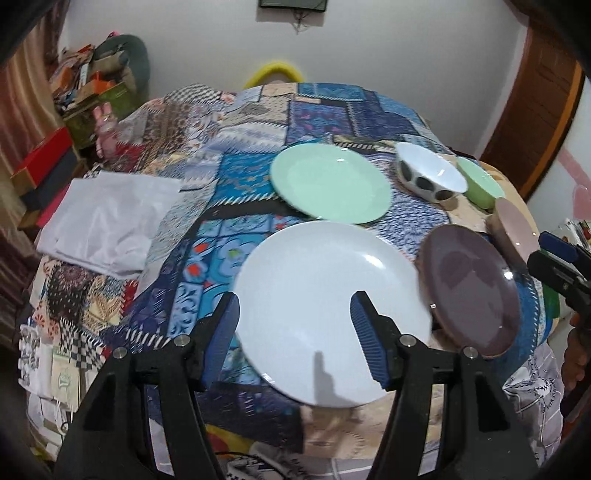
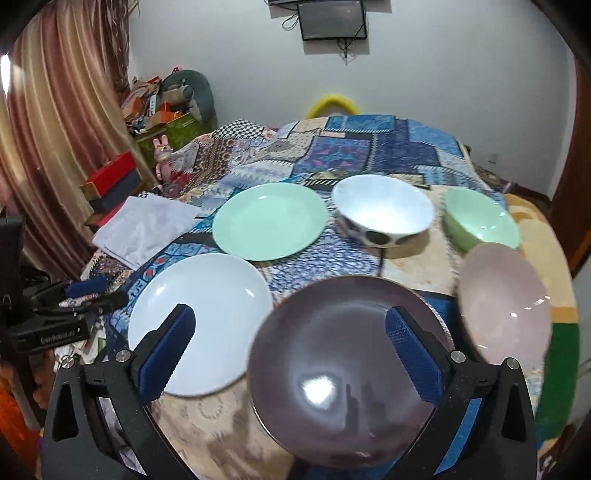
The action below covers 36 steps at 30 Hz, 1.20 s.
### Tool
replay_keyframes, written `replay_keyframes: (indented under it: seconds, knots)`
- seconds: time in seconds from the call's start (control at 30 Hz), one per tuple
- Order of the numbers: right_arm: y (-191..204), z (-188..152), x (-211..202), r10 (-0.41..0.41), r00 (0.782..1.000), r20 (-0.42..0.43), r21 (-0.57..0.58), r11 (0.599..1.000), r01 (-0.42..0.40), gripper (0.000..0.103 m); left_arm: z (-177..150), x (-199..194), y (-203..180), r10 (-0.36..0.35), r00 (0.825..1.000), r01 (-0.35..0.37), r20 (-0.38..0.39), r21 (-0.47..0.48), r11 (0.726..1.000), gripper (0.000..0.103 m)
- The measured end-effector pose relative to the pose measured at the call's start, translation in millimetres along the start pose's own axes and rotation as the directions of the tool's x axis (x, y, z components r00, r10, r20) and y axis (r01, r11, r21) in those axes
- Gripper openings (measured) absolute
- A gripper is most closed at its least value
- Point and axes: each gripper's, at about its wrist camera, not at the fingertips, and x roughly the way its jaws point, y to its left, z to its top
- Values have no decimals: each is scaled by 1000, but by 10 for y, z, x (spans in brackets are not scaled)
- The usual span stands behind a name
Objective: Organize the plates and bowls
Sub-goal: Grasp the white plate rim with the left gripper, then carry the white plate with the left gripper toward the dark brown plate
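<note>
On a patchwork cloth [image 1: 258, 122] lie a white plate [image 1: 332, 295], a mint-green plate [image 1: 330, 182] behind it and a purple plate [image 1: 472, 291] to its right. Further right stand a white bowl with dark spots [image 1: 430, 177], a green bowl [image 1: 480, 181] and a pink bowl [image 1: 515, 229]. My left gripper [image 1: 295, 317] hovers open over the white plate, gripping nothing. My right gripper [image 2: 291, 336] stands wide open above the purple plate [image 2: 343, 369], also empty. To that plate's left is the white plate [image 2: 203, 317] and to its right the pink bowl [image 2: 502, 302].
A folded white cloth [image 1: 107, 221] lies on the left part of the cloth-covered surface. Boxes and clutter [image 2: 162, 107] pile up at the back left beside a curtain [image 2: 55, 147]. A screen [image 2: 332, 20] hangs on the far wall.
</note>
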Motion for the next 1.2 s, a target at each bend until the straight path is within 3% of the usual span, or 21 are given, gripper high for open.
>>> replay_keyframes:
  seconds: [0.07, 0.43, 0.63, 0.83, 1.1, 1.2]
  knots:
    - [33, 35, 125, 13, 1000, -19, -10, 1000, -13, 99, -32, 39, 95, 3, 1000, -4, -12, -16, 1000, 62]
    - [245, 125, 852, 56, 978, -199, -77, 994, -73, 60, -165, 414, 482, -37, 995, 27, -96, -97, 995, 62]
    - [269, 132, 1077, 54, 957, -286, -99, 991, -85, 36, -226, 542, 506, -75, 989, 63, -125, -96, 993, 52]
    - [242, 163, 1187, 62, 938, -341, -100, 990, -102, 26, -276, 625, 484, -123, 980, 107, -158, -107, 989, 41]
    - [253, 149, 1303, 62, 918, -391, -127, 984, -121, 20, -313, 684, 466, -160, 972, 137, -172, -135, 981, 27]
    - [272, 130, 1325, 76, 912, -403, -125, 983, -137, 21, -308, 683, 469, -164, 971, 140, -175, -145, 980, 26]
